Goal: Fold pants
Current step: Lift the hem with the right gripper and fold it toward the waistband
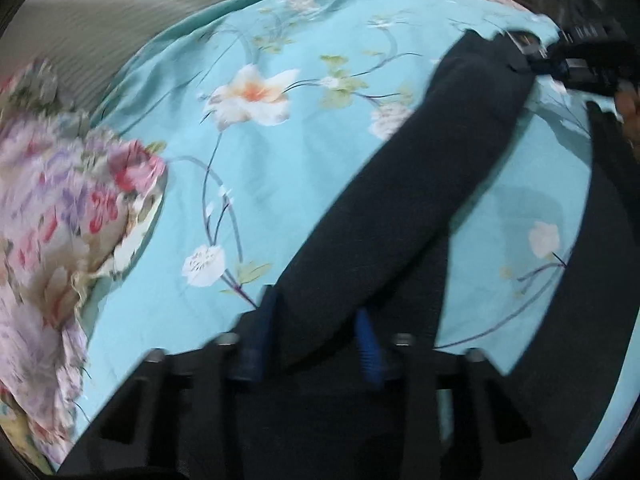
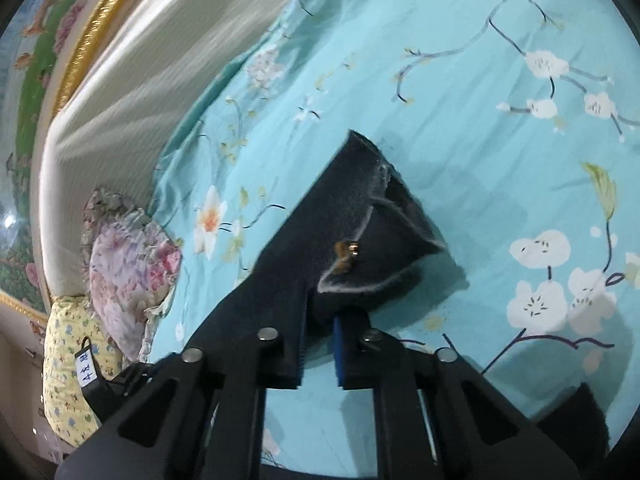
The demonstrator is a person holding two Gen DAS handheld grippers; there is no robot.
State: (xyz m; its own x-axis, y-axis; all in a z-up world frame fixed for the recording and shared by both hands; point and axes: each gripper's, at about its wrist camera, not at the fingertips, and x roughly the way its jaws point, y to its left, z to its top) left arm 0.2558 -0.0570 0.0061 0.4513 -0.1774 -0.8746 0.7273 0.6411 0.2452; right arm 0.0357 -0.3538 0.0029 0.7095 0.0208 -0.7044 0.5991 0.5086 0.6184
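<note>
Dark pants (image 1: 404, 200) hang stretched above the turquoise floral bedsheet (image 1: 280, 184). My left gripper (image 1: 316, 340) is at the bottom of the left wrist view, its blue pads (image 1: 370, 350) shut on one end of the cloth. In that same view the pants run up to my right gripper (image 1: 576, 64) at the upper right, which holds the waistband. In the right wrist view my right gripper (image 2: 320, 344) is shut on the waist of the pants (image 2: 360, 216), next to a brass button (image 2: 349, 250). The open waist flap droops beyond the fingers.
A pink floral pillow (image 2: 128, 264) and a yellow patterned pillow (image 2: 68, 364) lie at the left of the bed. A pale ribbed headboard (image 2: 132, 80) and a gold-framed picture (image 2: 48, 32) stand behind. A hand (image 1: 630, 110) shows at the right edge.
</note>
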